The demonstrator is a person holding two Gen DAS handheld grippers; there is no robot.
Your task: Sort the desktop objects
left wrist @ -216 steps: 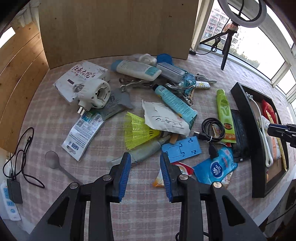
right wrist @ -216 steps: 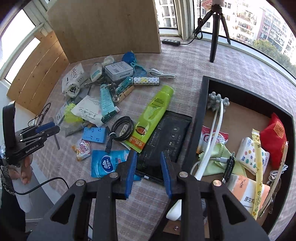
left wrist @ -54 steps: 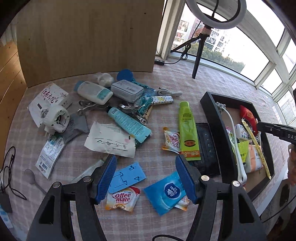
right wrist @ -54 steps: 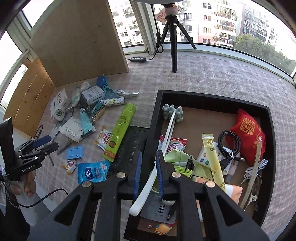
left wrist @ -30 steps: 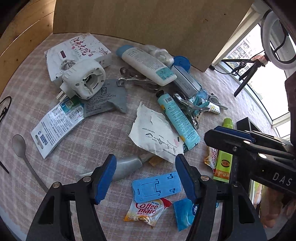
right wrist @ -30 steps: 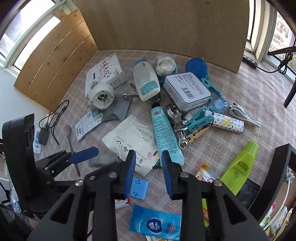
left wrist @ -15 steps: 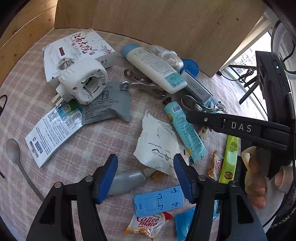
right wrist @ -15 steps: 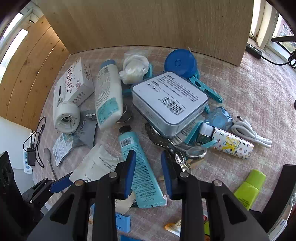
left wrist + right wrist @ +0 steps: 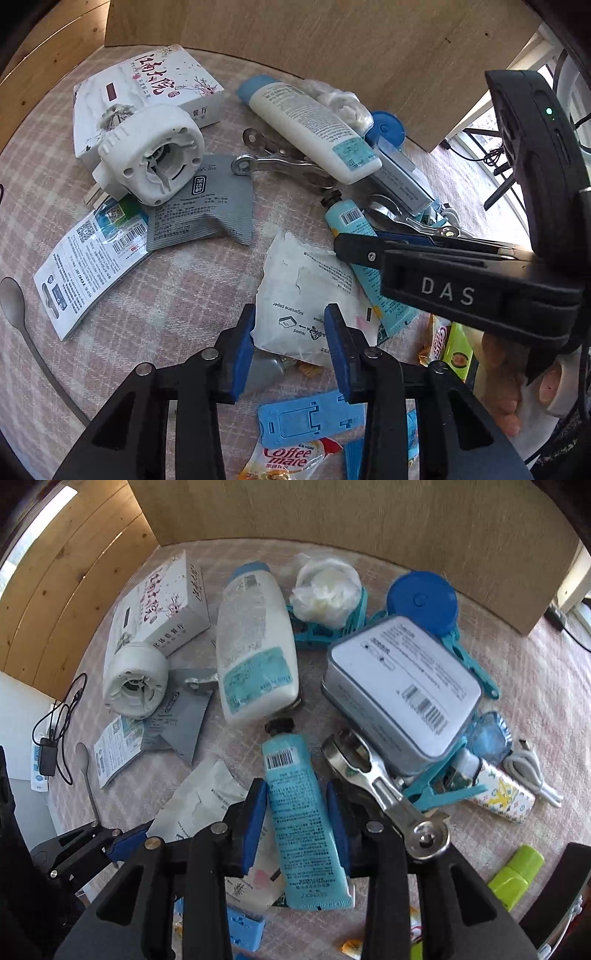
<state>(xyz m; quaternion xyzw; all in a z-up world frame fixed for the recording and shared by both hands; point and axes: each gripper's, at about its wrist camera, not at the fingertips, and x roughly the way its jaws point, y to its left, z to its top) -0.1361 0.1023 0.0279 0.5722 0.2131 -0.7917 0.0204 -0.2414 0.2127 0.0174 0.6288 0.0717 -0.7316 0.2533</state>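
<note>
The blue tube (image 9: pixel 303 812), lying on the surface among the clutter, sits between the opening right claw (image 9: pixel 297 819) unpinched, looks light, soft and slick, best taken across its firmer middle, while the closing left claw (image 9: pixel 290 345) straddles a paper packet (image 9: pixel 310 295).

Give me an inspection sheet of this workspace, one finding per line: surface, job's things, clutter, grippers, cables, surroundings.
Surface: checked pink cloth, crowded.
Job's things: teal tube and white paper packet lie flat, partly overlapping.
Clutter: white bottle, tin, metal clamp, spoon, blue stand.
Grippers: right gripper straddles the tube, jaws opening; left gripper over the packet, jaws closing.
Cables: white cable on cloth; black cable off the table's edge.
Surroundings: wooden board behind.
</note>
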